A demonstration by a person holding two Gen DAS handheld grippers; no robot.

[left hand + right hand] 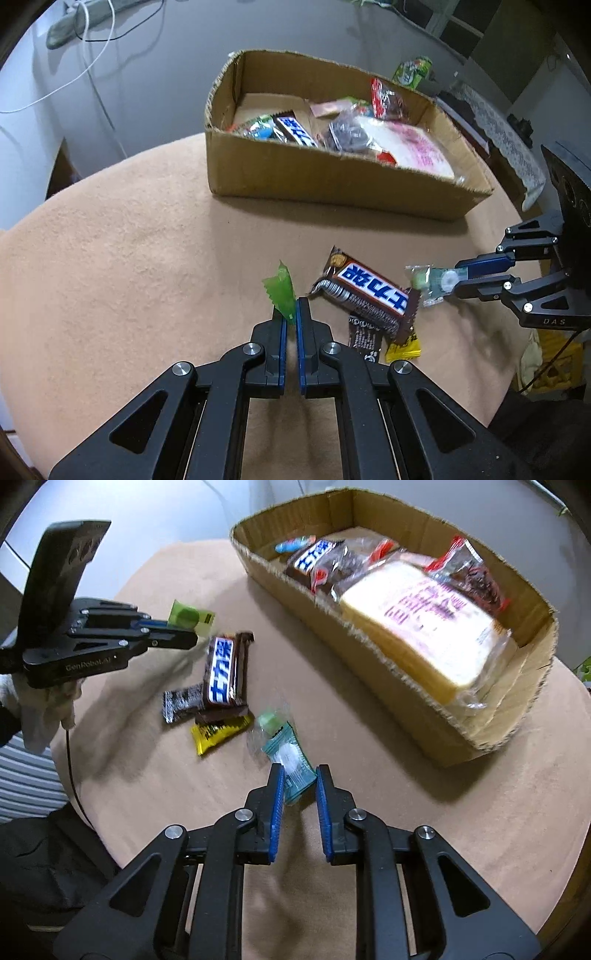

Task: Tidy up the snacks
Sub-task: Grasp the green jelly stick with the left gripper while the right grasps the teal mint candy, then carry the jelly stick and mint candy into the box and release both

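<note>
In the left wrist view my left gripper [291, 307] is shut on a small green packet [282, 290], held on edge just above the tan tabletop. In the right wrist view my right gripper [300, 772] is shut on a teal and clear packet [288, 758], also lifted slightly off the table. Between the two grippers a brown chocolate bar [369, 291] lies over a black-and-white packet [364, 338] and a yellow packet [404, 347]. Behind them stands an open cardboard box [332, 184] holding several snacks. The right wrist view shows the left gripper [192, 633] with the green packet [188, 617].
A bagged loaf of bread [424, 627] fills the box's right half, beside another chocolate bar [314, 555] and red-edged packets. The round table's edge [110, 173] curves close on the left. A green bag [412, 72] stands beyond the box. White and black cables [96, 48] lie behind.
</note>
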